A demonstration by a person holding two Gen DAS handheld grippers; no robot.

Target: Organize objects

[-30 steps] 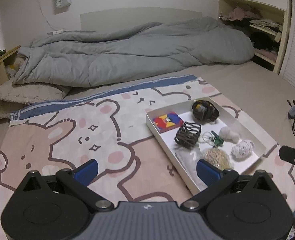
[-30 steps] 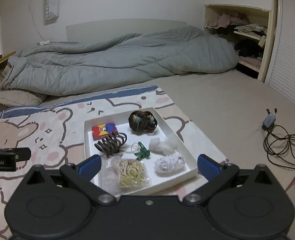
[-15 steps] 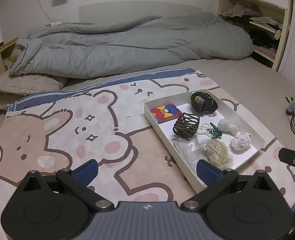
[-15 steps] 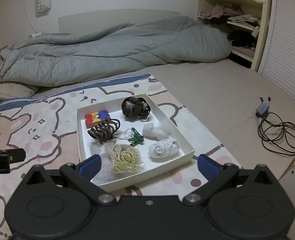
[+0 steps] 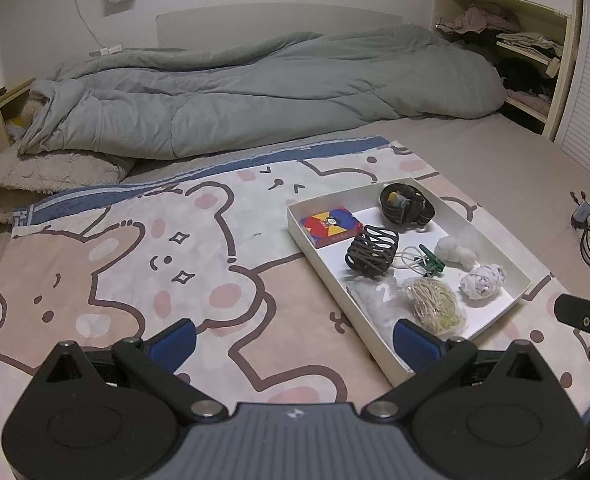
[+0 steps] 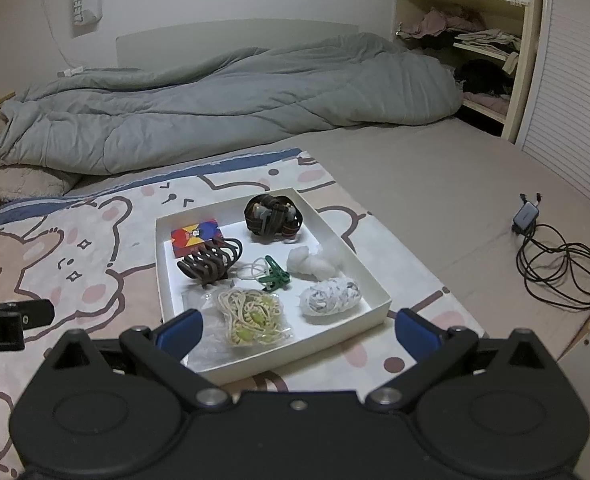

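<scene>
A white shallow box (image 6: 379,305) (image 5: 525,280) lies on a bear-print blanket. Inside it are a colourful card box (image 6: 196,237) (image 5: 330,226), a brown claw hair clip (image 6: 209,263) (image 5: 371,251), a dark coiled strap bundle (image 6: 273,214) (image 5: 406,204), a green clip (image 6: 273,276) (image 5: 431,260), a white cotton wad (image 6: 309,264), a crumpled paper ball (image 6: 329,296) (image 5: 482,281) and a bag of rubber bands (image 6: 251,316) (image 5: 435,306). My right gripper (image 6: 297,328) hovers open just before the box. My left gripper (image 5: 293,340) hangs open over the blanket, left of the box.
The bear-print blanket (image 5: 135,264) covers the near part of the bed. A grey duvet (image 6: 215,108) is heaped at the back. A charger with a black cable (image 6: 555,256) lies at the right. Shelves with clothes (image 6: 467,40) stand behind.
Both grippers have shifted a little over the last second, so the box has slid slightly in each view. Both stay open with nothing held.
</scene>
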